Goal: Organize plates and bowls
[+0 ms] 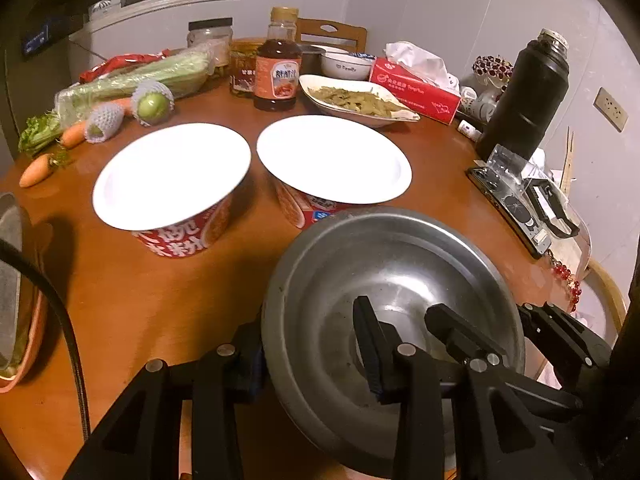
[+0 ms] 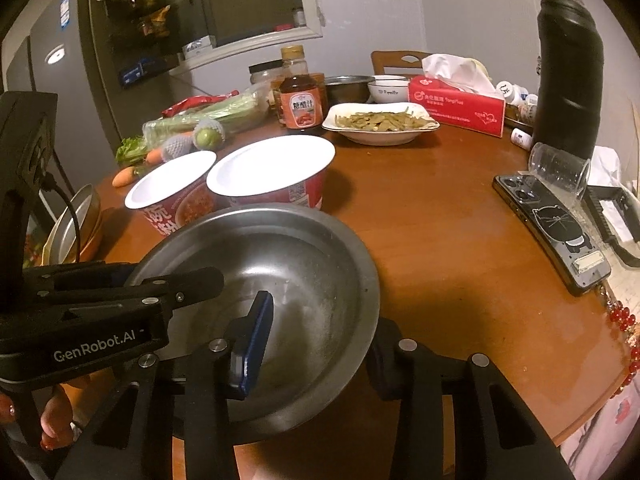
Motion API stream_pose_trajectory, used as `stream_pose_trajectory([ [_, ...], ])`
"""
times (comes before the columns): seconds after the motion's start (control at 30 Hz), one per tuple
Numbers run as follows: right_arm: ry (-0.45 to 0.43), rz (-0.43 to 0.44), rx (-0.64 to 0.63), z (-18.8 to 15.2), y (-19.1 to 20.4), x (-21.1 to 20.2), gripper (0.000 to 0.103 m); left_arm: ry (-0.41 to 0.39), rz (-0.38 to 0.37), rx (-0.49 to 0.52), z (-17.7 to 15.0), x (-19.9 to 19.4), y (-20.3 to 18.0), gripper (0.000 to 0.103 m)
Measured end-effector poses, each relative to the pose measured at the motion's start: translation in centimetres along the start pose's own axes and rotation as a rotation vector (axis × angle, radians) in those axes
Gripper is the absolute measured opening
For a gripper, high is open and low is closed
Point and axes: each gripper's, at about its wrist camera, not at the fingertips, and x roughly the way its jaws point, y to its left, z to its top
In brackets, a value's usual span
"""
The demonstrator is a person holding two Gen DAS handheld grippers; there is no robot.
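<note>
At the bottom centre of both views, a steel bowl [image 1: 394, 312] [image 2: 264, 312] is held tilted over the table [image 1: 152, 304] [image 2: 448, 240], gripped on opposite sides of its rim. The left gripper [image 1: 308, 354] straddles the rim at the lower left of its view, one finger outside the wall and one inside the basin, pinching it. The right gripper [image 2: 310, 350] does the same in its view: its blue-padded finger [image 2: 256, 344] sits inside the bowl, the other outside at the rim's lower right. Each gripper also shows in the other's view, reaching into the bowl from the side.

Just beyond the bowl stand two red noodle cups [image 1: 172, 184] [image 2: 172, 196] with white lids, side by side near the frame's centre. At the left edge lies a stack of dishes [image 1: 12, 292] [image 2: 76, 228].

Farther back, left of centre, lie carrots [image 1: 36, 170] and greens [image 1: 132, 80]. At upper centre stands a sauce bottle [image 1: 278, 64] [image 2: 300, 96], with a plate of beans [image 1: 356, 100] [image 2: 380, 122] and a tissue box [image 1: 416, 90] [image 2: 456, 106] to its right. On the right are a phone [image 2: 556, 228] and a black flask [image 1: 528, 92] [image 2: 568, 68].
</note>
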Motion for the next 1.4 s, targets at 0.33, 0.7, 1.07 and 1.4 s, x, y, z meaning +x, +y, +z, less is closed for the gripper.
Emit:
stream_pose_trajectory([
  [0.33,-0.019,0.035,-0.046,0.7,2.9,-1.2,0.043,-0.039,0.02,-0.03,-0.5,-3.3,2.4,0.039],
  [0.7,-0.02,0.077,-0.118,0.9,7.3,-2.4,0.044,-0.069,0.042,-0.081,-2.0,-6.4,5.7,0.039],
  [1.07,0.016,0.099,-0.165,-0.2,9.2,-2.3,0.044,-0.022,0.072,-0.09,-3.8,-6.0,6.7,0.039],
  [1.4,0.05,0.125,-0.162,-0.9,8.9,-0.9,0.044,0.003,0.093,-0.101,-4.3,-4.7,7.0,0.039],
])
